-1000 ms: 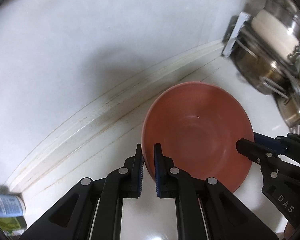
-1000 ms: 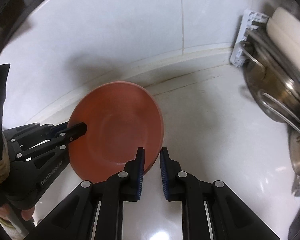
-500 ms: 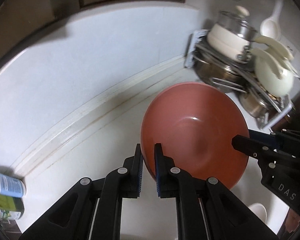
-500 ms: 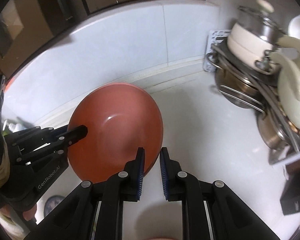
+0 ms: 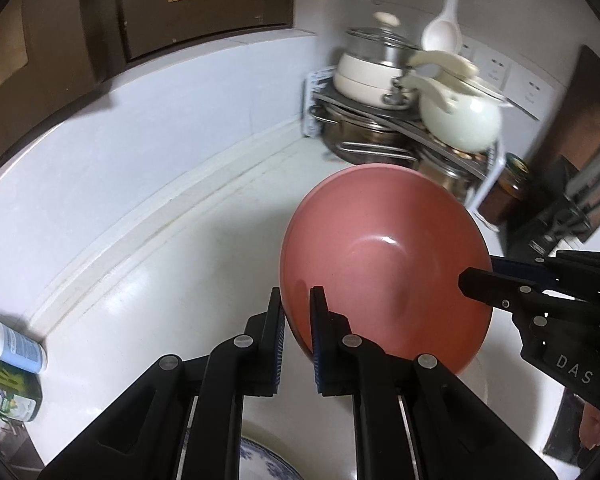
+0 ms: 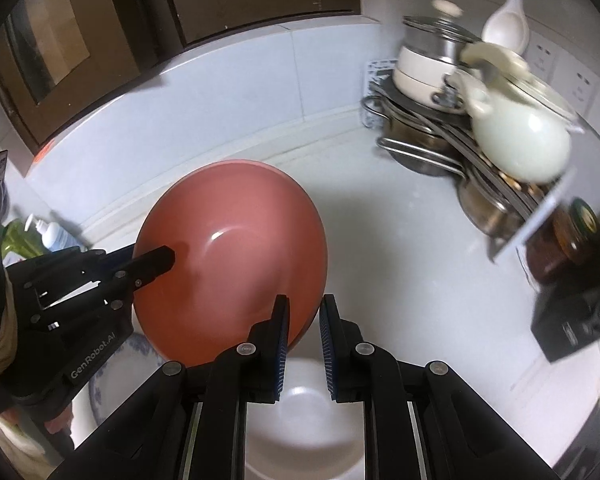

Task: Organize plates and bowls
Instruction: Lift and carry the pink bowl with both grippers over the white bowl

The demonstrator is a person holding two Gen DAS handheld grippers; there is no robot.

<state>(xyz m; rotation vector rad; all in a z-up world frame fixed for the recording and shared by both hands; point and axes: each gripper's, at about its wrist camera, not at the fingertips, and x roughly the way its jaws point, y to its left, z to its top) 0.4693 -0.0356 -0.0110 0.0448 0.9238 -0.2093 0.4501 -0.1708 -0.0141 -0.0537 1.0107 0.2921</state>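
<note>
- The left claw (image 5: 297, 322) is clamped on one side of the pink bowl's (image 5: 384, 264) rim, and the right claw (image 6: 303, 326) pinches the opposite side, likely to keep the bowl from tipping.
- The bowl hangs tilted above the white counter (image 5: 172, 288).
- Just beneath the bowl sit a white bowl (image 6: 304, 420) and a blue-patterned plate (image 6: 112, 364), probably the stack it joins.
- Beyond the bowl, a crowded pot rack (image 6: 460, 120) fills the corner, well clear.

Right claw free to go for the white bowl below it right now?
Probably not as things stand. The right claw is shut on the rim of the pink bowl, which the left claw also grips. The white bowl sits open below, unobstructed, but the claw would need to release first.
</note>
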